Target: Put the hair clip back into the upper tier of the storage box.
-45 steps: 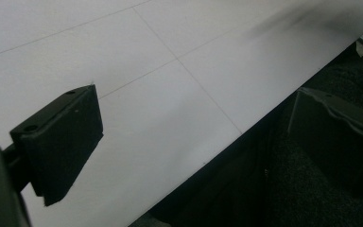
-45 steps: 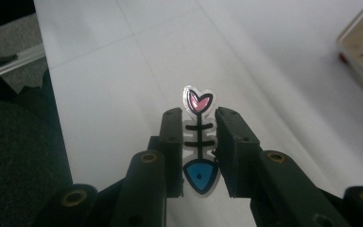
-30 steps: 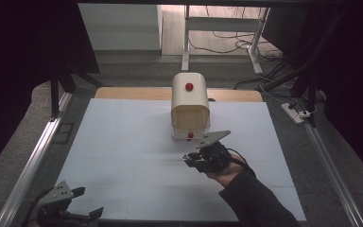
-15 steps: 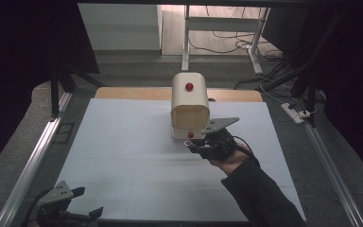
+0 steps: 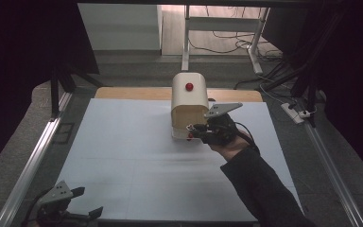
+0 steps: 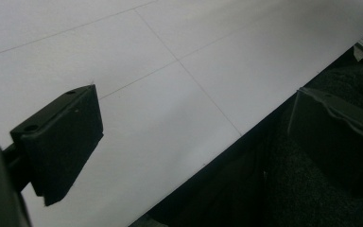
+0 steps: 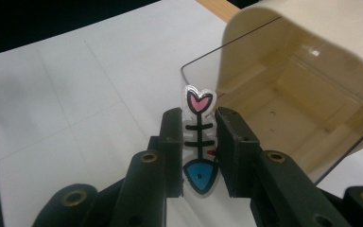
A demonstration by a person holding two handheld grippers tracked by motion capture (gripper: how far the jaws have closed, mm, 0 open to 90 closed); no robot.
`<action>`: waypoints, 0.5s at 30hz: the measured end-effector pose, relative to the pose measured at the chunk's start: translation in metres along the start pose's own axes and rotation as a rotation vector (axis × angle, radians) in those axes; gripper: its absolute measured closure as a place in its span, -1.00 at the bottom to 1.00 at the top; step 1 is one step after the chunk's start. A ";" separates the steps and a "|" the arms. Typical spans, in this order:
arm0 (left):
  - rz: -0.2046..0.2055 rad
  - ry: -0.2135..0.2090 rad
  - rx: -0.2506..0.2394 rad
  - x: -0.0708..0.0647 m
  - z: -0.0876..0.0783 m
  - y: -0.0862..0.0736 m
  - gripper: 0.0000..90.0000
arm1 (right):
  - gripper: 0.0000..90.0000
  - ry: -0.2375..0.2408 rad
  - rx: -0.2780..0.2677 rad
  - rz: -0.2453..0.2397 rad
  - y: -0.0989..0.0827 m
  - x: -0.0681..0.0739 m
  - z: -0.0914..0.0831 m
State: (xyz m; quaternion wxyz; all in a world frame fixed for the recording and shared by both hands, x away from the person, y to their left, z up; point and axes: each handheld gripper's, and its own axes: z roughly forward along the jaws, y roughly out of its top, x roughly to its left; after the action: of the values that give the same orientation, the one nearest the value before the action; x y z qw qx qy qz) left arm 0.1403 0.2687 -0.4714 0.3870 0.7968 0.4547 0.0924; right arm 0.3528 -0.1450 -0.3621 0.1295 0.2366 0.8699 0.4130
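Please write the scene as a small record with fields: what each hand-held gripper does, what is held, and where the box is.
right hand-held gripper: shut on the fishbone charm, at the open front of the box
fishbone charm: flat, pink heart tail, blue head, upright between the jaws
box: cream, rounded top, red knob, front open, clear flap lowered
left hand-held gripper: open, holds nothing, at the near left edge
table cover: white sheet

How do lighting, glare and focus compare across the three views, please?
High view: dark surround, evenly lit white table, cream box sharp. Left gripper view: left gripper jaw pads soft-edged. Right gripper view: fishbone charm crisp in the right gripper, glare on the box's clear flap.
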 end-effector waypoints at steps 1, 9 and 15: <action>0.000 0.000 0.000 0.000 0.000 0.000 -0.91 | 0.62 -0.003 -0.004 0.004 0.001 -0.001 0.001; -0.001 -0.001 -0.001 0.000 0.000 0.000 -0.91 | 0.62 -0.020 -0.006 0.017 0.006 -0.012 0.006; -0.002 -0.001 -0.001 0.000 0.000 0.000 -0.91 | 0.62 -0.039 -0.009 0.031 0.010 -0.021 0.016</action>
State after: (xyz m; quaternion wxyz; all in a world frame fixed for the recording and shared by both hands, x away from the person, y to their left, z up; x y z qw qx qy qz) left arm 0.1403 0.2689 -0.4714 0.3876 0.7962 0.4554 0.0915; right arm 0.3806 -0.1395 -0.3639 0.1411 0.2575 0.8616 0.4140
